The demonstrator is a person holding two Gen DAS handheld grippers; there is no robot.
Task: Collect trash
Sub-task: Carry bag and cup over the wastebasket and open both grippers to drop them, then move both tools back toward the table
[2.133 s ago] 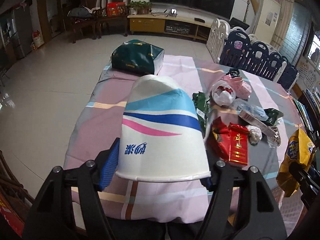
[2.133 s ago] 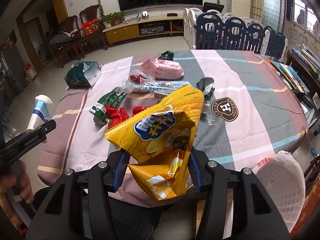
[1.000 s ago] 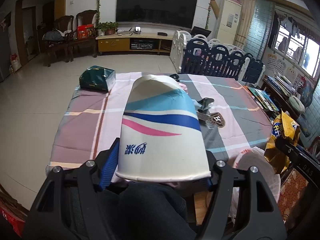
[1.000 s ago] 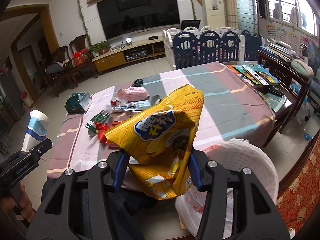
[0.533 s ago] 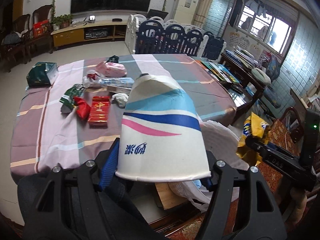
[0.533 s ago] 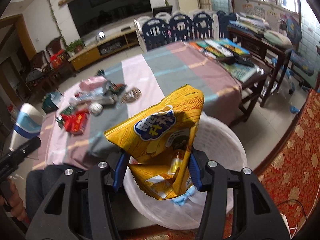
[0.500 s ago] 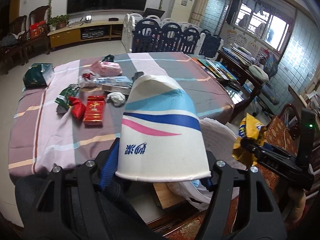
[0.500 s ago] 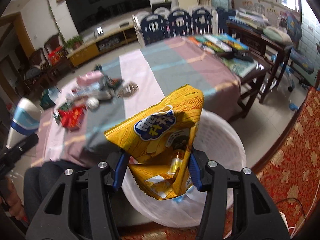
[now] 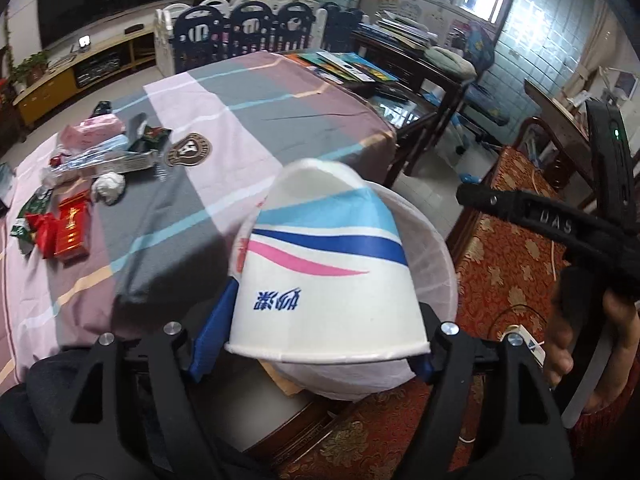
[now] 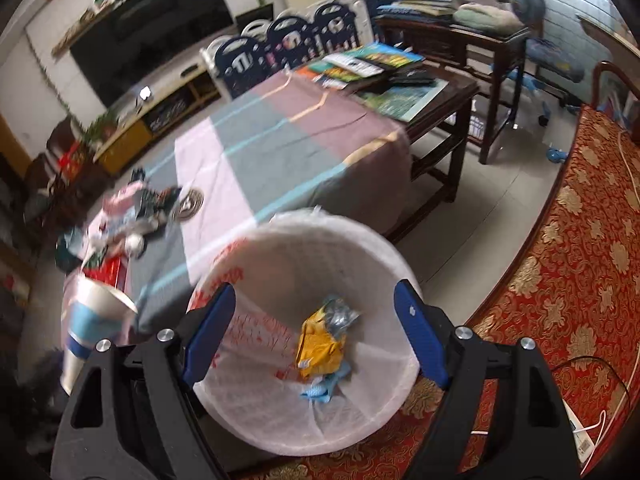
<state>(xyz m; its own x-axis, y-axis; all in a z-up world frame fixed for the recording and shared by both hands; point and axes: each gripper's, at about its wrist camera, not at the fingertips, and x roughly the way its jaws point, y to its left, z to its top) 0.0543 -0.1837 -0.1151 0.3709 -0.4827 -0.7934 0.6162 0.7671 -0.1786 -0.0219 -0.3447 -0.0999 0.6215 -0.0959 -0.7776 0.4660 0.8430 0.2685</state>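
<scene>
My left gripper [image 9: 320,332] is shut on a white paper cup [image 9: 326,276] with blue and pink stripes, held upside down over the white lined trash bin [image 9: 436,256]. The cup also shows at the left of the right wrist view [image 10: 94,316]. My right gripper [image 10: 316,328] is open and empty above the bin [image 10: 384,256]. The yellow snack bag [image 10: 320,346] lies at the bottom of the bin beside a blue scrap [image 10: 320,388]. More trash lies on the table: a red packet [image 9: 72,224], a crumpled white wad [image 9: 108,188] and a pink pack [image 9: 92,130].
The table with the striped cloth [image 9: 248,120] is to the left of the bin. A red patterned seat [image 10: 580,248] is to the right. A dark side table with books [image 10: 404,76] stands beyond. The right gripper's body [image 9: 560,224] reaches in from the right.
My right gripper has opened and the yellow snack bag has dropped into the bin. My left gripper has carried the cup right, over the bin.
</scene>
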